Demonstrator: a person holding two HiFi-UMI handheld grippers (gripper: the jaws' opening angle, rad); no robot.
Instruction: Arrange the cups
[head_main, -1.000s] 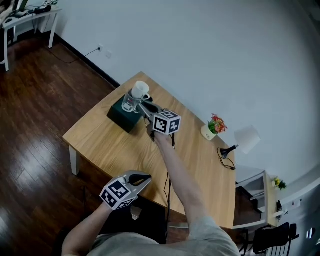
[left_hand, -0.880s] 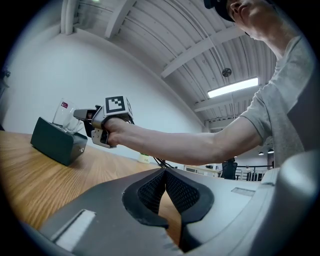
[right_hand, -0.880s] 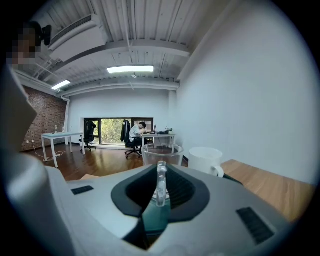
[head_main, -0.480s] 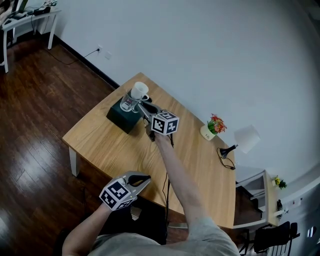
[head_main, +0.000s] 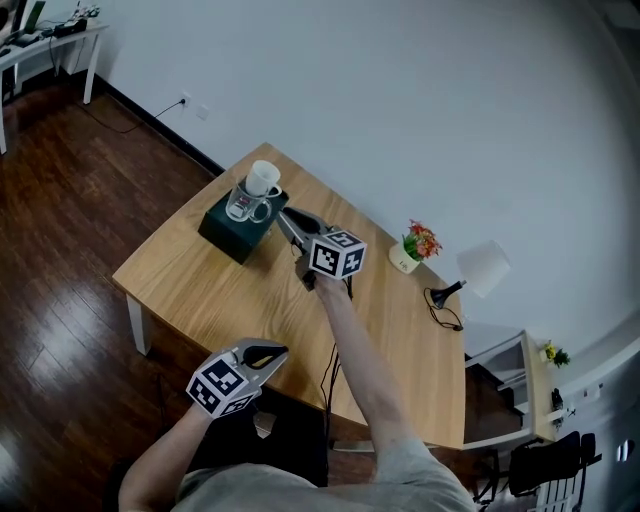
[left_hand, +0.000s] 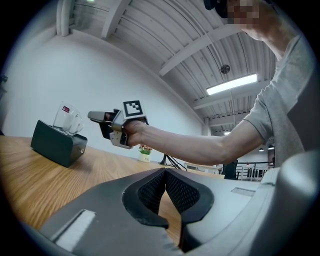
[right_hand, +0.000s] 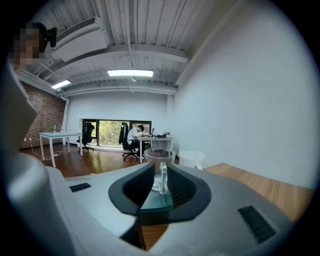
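Note:
A clear glass mug (head_main: 240, 203) and a white cup (head_main: 263, 178) stand side by side on a dark green box (head_main: 228, 231) at the table's far left corner. My right gripper (head_main: 284, 217) is a short way back from the glass mug, open, and its jaws have just been opening. In the right gripper view the glass mug's handle (right_hand: 162, 177) shows past the gap, untouched, with the white cup (right_hand: 192, 159) to its right. My left gripper (head_main: 264, 352) hangs shut and empty at the table's near edge. From the left gripper view, both cups (left_hand: 68, 119) stand on the box (left_hand: 57, 145).
A small potted flower (head_main: 418, 245), a white desk lamp (head_main: 481, 268) and its black cable (head_main: 445, 317) stand at the wooden table's (head_main: 200, 290) far right by the wall. A white side table (head_main: 60, 40) is at the room's far left.
My right gripper has let go of the glass mug's handle and drawn back from it towards me. The mug stays on the box. The left gripper has kept still.

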